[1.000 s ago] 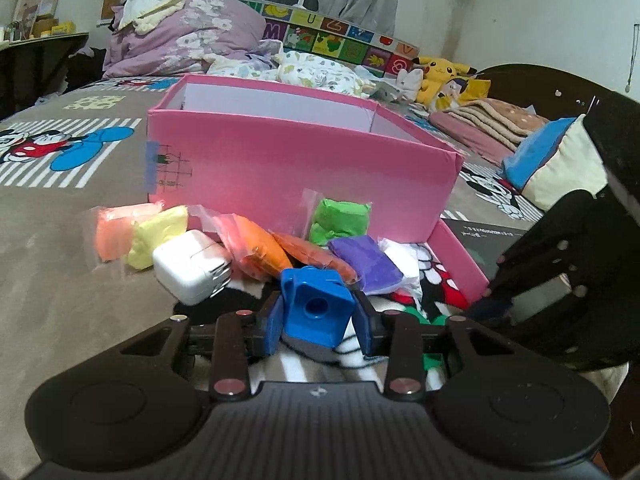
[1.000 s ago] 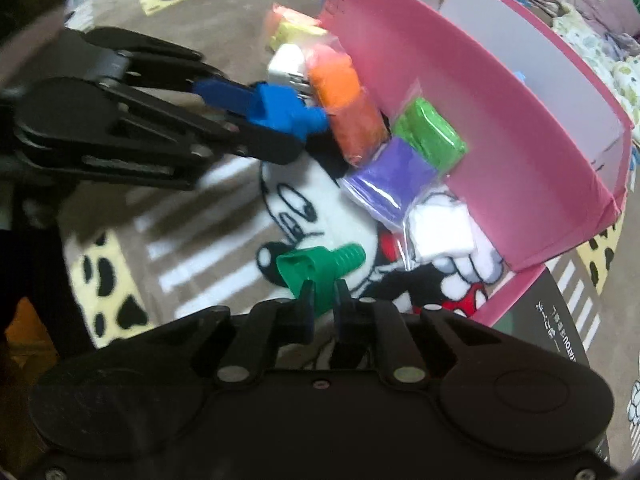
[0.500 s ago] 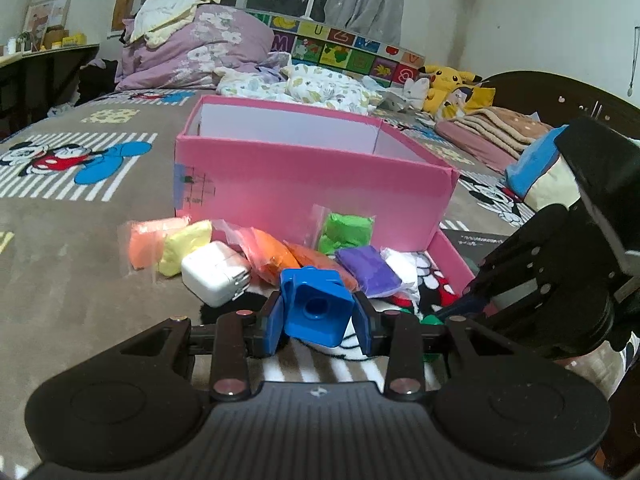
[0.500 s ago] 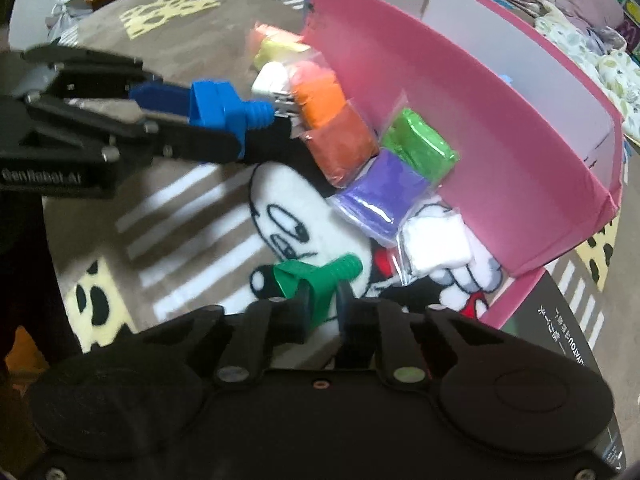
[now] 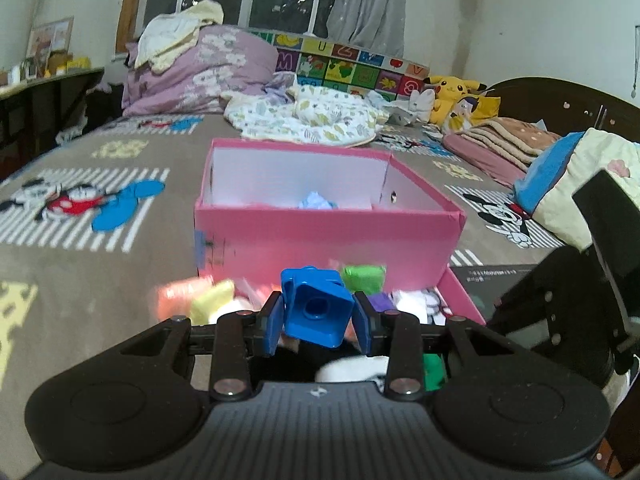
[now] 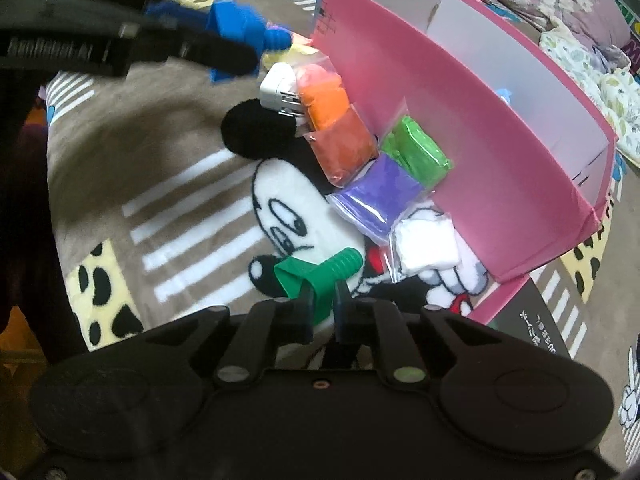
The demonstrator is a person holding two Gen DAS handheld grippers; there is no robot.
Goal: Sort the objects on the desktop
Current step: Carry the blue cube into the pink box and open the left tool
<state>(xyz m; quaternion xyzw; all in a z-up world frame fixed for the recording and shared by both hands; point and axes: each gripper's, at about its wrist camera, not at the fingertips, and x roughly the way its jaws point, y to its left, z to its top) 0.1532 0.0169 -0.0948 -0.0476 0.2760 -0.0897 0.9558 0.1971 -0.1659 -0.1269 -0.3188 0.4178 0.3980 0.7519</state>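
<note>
Left-wrist view: a blue toy bolt (image 5: 316, 310), square head toward the lens, sits clamped between the fingers of the left gripper (image 5: 317, 322), raised above the blanket (image 5: 80, 264) and just short of the pink box (image 5: 320, 236). Right-wrist view: the right gripper (image 6: 322, 308) pinches a green toy bolt (image 6: 316, 274) by its head, threaded shank pointing toward the box, low over the cartoon mouse print. Bagged clay lies in a row against the box's near wall: orange (image 6: 324, 98), red-orange (image 6: 344, 146), green (image 6: 416, 152), purple (image 6: 380, 196) and white (image 6: 424, 246), with a white charger (image 6: 280, 88) beside them. A pale blue item (image 5: 318, 202) already lies in the box. Judged from this, the blue bolt's drop is the step in hand: it should clear the near rim, go well over the open interior, then be released low so it does not bounce out.
</note>
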